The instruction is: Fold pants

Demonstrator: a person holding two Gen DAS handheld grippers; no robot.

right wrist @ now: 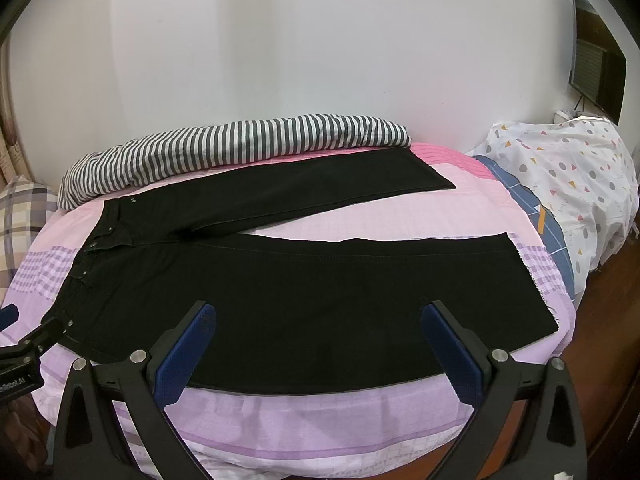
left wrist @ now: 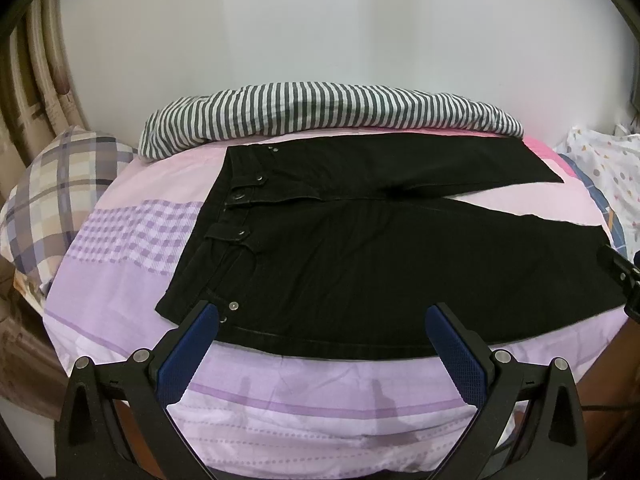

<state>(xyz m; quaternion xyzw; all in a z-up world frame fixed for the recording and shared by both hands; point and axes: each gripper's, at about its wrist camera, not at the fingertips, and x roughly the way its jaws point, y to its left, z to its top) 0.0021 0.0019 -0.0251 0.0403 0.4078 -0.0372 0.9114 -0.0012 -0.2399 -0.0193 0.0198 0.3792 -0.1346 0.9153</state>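
Black pants (right wrist: 304,296) flat on bed (right wrist: 312,420), legs spread toward right of frame. Left gripper (left wrist: 322,312) and right gripper (right wrist: 318,310) both wide open, empty, low centre.

This is a bedroom in a home. A bed (left wrist: 132,296) with a pink and purple cover stands against a plain white wall, with a checked pillow (left wrist: 52,200) at its left edge and a striped blanket (right wrist: 224,148) along the far edge.

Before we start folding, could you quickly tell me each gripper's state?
Left gripper: open, holding nothing, above the pants.
Right gripper: open, holding nothing.
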